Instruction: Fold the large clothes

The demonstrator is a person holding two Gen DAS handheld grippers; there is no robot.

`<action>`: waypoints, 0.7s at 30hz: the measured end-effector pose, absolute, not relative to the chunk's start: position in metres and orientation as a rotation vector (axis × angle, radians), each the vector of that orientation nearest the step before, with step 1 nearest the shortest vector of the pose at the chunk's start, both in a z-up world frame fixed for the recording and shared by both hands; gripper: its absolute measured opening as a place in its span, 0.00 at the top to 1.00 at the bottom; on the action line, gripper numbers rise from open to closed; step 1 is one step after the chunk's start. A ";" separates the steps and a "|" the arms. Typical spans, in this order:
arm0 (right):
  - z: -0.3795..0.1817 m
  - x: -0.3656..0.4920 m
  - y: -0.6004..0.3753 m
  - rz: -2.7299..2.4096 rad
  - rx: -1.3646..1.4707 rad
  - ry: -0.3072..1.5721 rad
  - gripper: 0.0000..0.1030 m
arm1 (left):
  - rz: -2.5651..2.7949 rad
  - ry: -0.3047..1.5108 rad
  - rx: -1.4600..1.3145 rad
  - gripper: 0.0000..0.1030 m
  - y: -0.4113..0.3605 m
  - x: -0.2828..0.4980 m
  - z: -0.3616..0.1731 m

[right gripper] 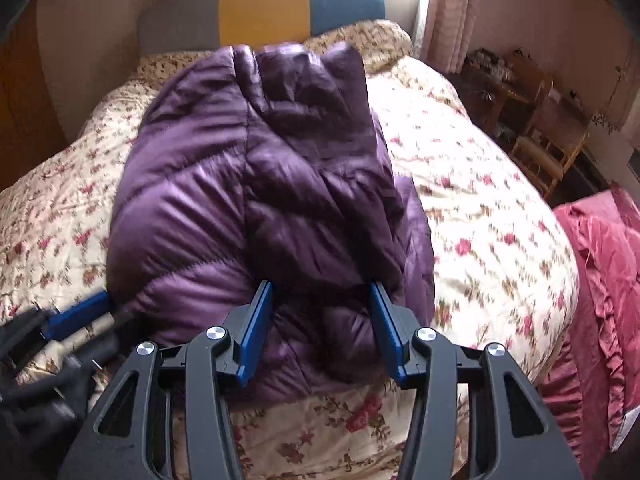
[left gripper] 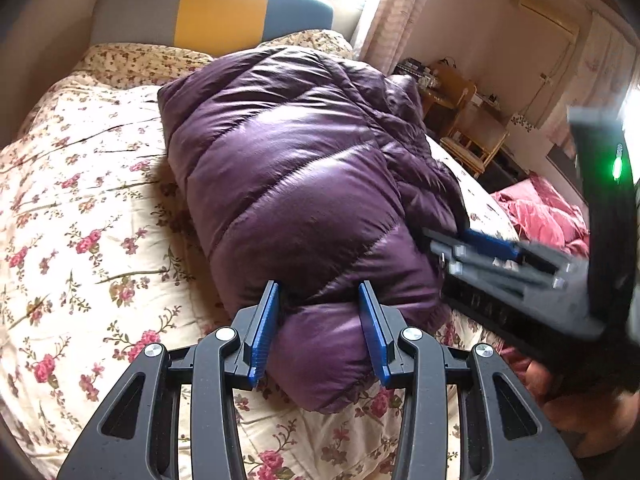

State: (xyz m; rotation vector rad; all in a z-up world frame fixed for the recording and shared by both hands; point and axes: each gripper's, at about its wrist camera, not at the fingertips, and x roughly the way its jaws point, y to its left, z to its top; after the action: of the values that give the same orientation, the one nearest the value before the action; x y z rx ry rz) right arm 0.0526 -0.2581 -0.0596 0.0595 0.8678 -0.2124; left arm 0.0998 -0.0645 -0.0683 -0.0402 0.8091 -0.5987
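Note:
A puffy purple down jacket [left gripper: 288, 168] lies folded into a thick bundle on a floral bedspread [left gripper: 80, 200]. My left gripper [left gripper: 319, 286] is shut on the bundle's near end, its blue pads pressing into the padding on both sides. In the right wrist view, the jacket [right gripper: 260, 168] bulges between the pads of my right gripper [right gripper: 320, 284], which grips its near right part. The right gripper [left gripper: 436, 252] also shows blurred at the jacket's right side in the left wrist view. The left gripper [right gripper: 100, 312] appears at the jacket's lower left in the right wrist view.
A grey, yellow and blue headboard [left gripper: 220, 12] stands at the bed's far end. A pink ruffled cloth [right gripper: 600, 260] lies along the bed's right edge. Beyond it stand a wooden chair [right gripper: 548, 148] and cluttered furniture. Bare bedspread [right gripper: 480, 220] stretches either side of the jacket.

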 end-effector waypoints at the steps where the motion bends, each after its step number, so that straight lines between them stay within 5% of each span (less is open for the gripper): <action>1: -0.063 0.051 -0.259 -0.217 0.064 0.874 0.54 | -0.593 0.807 -0.051 0.61 -0.062 0.101 -0.068; 21: -0.062 0.038 -0.257 -0.259 0.065 0.868 0.54 | -0.549 0.812 -0.063 0.61 -0.047 0.123 -0.071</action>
State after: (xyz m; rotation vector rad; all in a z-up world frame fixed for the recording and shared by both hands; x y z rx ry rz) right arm 0.0379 -0.2570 -0.0617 0.0648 0.8683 -0.2595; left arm 0.1233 -0.0468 -0.0706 -0.0628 0.8124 -0.5491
